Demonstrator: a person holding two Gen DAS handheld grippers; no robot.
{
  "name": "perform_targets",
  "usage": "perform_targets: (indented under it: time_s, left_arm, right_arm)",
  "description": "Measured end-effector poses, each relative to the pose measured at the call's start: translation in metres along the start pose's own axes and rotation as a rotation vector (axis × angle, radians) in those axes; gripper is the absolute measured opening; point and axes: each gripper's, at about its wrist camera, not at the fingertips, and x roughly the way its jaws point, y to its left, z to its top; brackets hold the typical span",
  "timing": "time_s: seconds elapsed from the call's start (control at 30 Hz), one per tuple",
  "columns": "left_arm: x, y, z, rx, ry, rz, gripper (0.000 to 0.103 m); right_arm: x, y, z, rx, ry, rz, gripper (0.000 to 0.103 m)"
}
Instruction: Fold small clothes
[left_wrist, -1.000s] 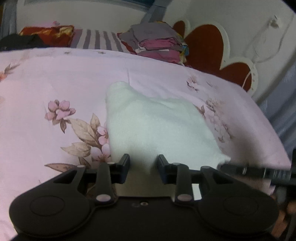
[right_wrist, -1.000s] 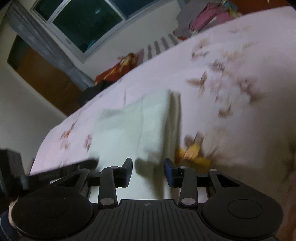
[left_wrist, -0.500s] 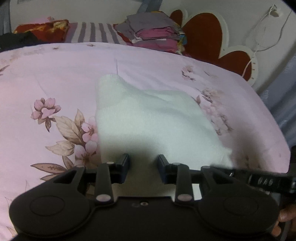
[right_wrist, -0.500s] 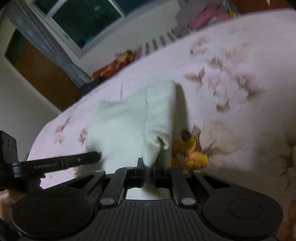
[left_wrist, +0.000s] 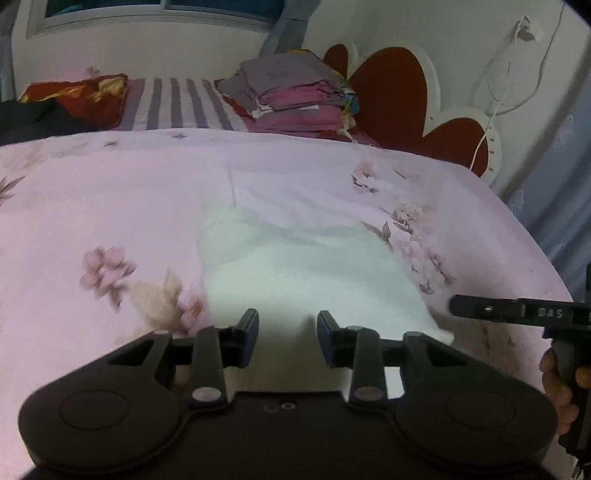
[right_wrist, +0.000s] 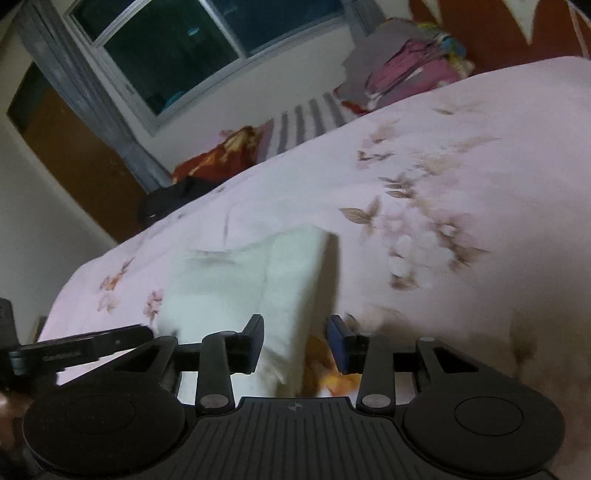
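A small white knitted garment (left_wrist: 303, 266) lies folded on the pink floral bedspread (left_wrist: 110, 192). My left gripper (left_wrist: 288, 332) hovers over its near edge, jaws apart, nothing pinched. In the right wrist view the same garment (right_wrist: 236, 288) shows a folded edge on its right side. My right gripper (right_wrist: 295, 343) is above its near corner with the jaws opening; the cloth lies under and between them, and the pads do not press it. The right gripper's finger (left_wrist: 517, 314) reaches in from the right in the left wrist view. The left one (right_wrist: 85, 347) enters from the left in the right wrist view.
A stack of folded grey and pink clothes (left_wrist: 295, 92) sits at the head of the bed beside a striped pillow (left_wrist: 173, 107) and a red cushion (left_wrist: 81, 96). A red heart-shaped headboard (left_wrist: 399, 103) stands behind. The bed edge drops off at the right (left_wrist: 546, 266).
Half a second ago the right jaws were shut on the garment's near corner; now they stand apart and the corner lies down. Both grippers have risen and drawn back slightly.
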Motion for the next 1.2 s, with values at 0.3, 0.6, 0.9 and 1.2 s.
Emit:
perform_targets:
  time_s: [0.3,0.6,0.9,1.2]
  left_arm:
    - [0.034,-0.003,-0.002,0.046,0.043,0.118,0.036]
    - [0.026,-0.001,0.019,0.078,-0.017,0.082,0.037]
    - [0.077,0.022,0.043,-0.019,0.054,0.100,0.039]
    - [0.049,0.005,0.029,0.084,0.018,0.162,0.038]
  right_arm:
    - [0.064,0.009,0.013,-0.054,0.017,0.034,0.018]
    - [0.047,0.010,0.021,-0.124,-0.079,-0.060,0.017]
    - [0.119,0.034,0.042,-0.241,0.077,-0.135,0.017]
    - [0.109,0.058,0.026,-0.366,0.073,-0.189,0.017]
